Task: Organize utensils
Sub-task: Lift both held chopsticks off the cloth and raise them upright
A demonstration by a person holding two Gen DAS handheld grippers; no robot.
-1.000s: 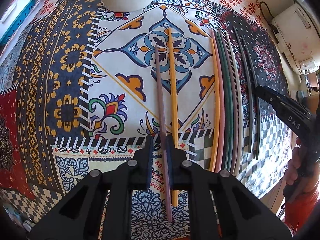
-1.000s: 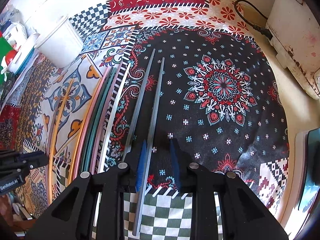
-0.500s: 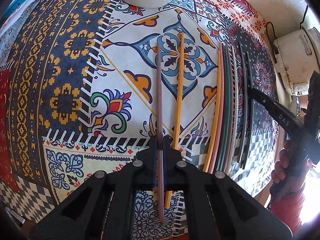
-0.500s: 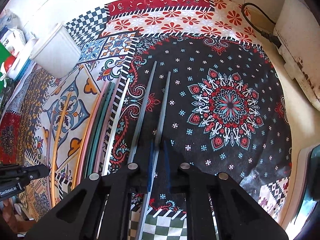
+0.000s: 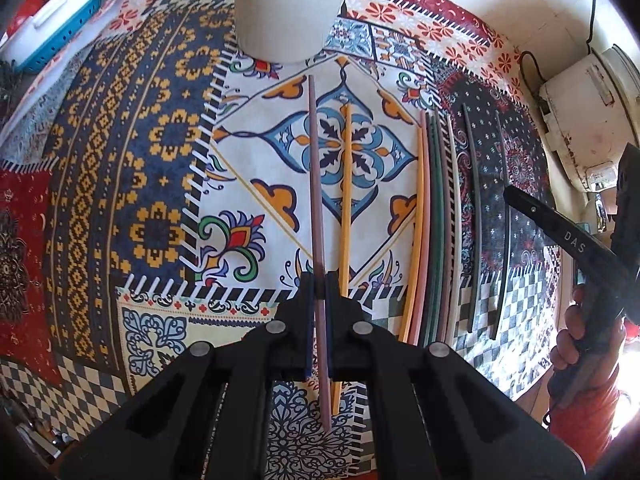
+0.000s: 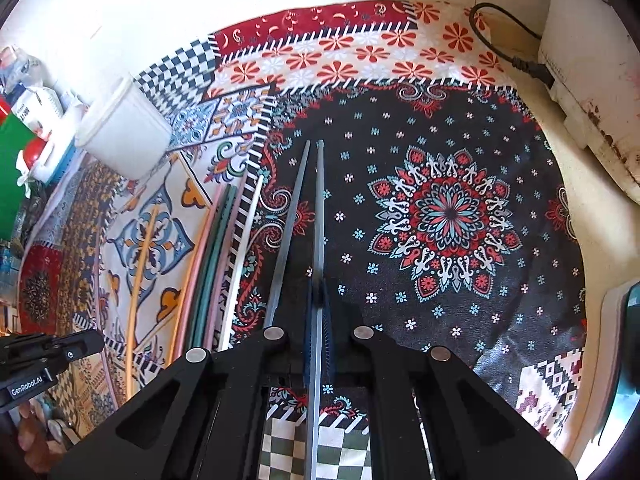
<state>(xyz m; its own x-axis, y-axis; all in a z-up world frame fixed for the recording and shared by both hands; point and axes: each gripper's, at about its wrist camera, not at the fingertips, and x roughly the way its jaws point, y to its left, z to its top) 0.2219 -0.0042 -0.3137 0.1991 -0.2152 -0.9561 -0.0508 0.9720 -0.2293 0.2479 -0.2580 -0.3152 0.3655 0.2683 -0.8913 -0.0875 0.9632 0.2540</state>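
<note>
My left gripper [image 5: 319,286] is shut on a mauve chopstick [image 5: 315,184] and holds it above the patterned cloth, tip toward a white cup [image 5: 286,8]. An orange chopstick [image 5: 345,200] lies just right of it. My right gripper [image 6: 319,294] is shut on a grey chopstick [image 6: 319,216], lifted off the cloth. Its grey partner [image 6: 289,232] lies on the cloth to the left. A row of orange, pink, green and white chopsticks [image 5: 432,220] lies between the two grippers; it also shows in the right wrist view [image 6: 218,256].
The white cup also shows at the far left of the right wrist view [image 6: 124,136]. A blue basket [image 5: 60,28] sits at the back left. A white appliance [image 5: 584,120] with a black cable [image 6: 504,40] stands at the right edge. A wall runs behind.
Both grippers have closed on their chopsticks: the left on the mauve one, the right on the grey one. Both have lifted and drawn back, so more of the table shows.
</note>
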